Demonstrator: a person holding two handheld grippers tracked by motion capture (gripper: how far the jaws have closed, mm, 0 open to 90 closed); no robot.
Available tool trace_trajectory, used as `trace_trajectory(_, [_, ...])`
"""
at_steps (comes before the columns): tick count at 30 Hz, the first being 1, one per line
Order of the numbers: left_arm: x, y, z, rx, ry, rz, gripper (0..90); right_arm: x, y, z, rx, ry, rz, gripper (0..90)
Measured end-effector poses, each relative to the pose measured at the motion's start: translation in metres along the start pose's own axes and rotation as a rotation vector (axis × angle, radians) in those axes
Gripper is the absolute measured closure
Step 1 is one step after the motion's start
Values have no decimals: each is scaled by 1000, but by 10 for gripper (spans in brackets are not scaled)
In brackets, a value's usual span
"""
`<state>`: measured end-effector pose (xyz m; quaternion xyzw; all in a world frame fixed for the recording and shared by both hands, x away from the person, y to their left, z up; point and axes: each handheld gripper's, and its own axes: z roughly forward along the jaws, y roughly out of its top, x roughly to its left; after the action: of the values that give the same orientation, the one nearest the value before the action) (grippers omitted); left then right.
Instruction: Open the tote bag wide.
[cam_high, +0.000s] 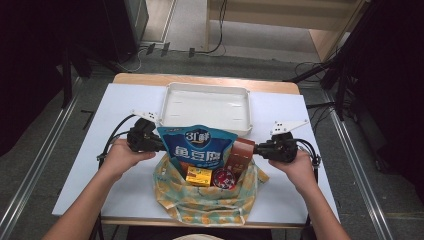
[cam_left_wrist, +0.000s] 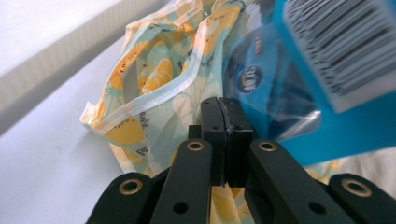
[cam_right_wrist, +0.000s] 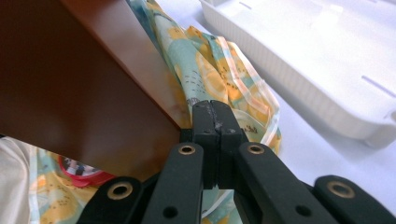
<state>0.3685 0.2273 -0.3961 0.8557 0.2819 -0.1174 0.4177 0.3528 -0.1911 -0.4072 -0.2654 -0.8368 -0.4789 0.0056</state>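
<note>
A cloth bag (cam_high: 200, 201) printed with yellow lemons sits at the table's front centre, mouth up. A blue snack pouch (cam_high: 197, 145), a brown box (cam_high: 241, 153), a small yellow box (cam_high: 198, 176) and a round red tin (cam_high: 223, 178) stand in it. My left gripper (cam_high: 161, 144) is shut on the bag's left rim (cam_left_wrist: 154, 79), next to the blue pouch (cam_left_wrist: 280, 93). My right gripper (cam_high: 255, 149) is shut on the right rim (cam_right_wrist: 210, 70), against the brown box (cam_right_wrist: 70, 84). Fabric shows between both pairs of jaws (cam_left_wrist: 226, 109) (cam_right_wrist: 215, 112).
A white plastic tray (cam_high: 207, 106) lies just behind the bag, and its ribbed wall (cam_right_wrist: 303, 74) is close to my right gripper. The white-topped table (cam_high: 125, 100) has bare room left and right of the bag. Cables and stands are on the floor beyond.
</note>
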Motion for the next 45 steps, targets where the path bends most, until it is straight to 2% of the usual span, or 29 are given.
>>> trace_trajectory(5, [5,-8,7,3,-1,-26,900,-2,-7,4,3,-1,9,900])
trace_trajectory(10, [12,-17,14,9,6,-50,900,-4,-16,12,33,-15,19,900])
trace_trajectory(22, [23,-31,27,24,6,-81,898,-11,-32,25,67,-29,38,900])
trace_trajectory(31, [31,-38,36,40,4,-108,898,-14,-43,32,65,-30,67,900])
trace_trajectory(34, [32,-41,38,27,-1,-115,898,-15,-46,35,78,-34,73,900])
trace_trajectory(39, [34,-45,40,18,12,-107,897,-17,-48,39,82,-29,56,900])
trace_trajectory(45, [34,-47,42,29,32,-83,898,-19,-52,45,119,-28,52,900])
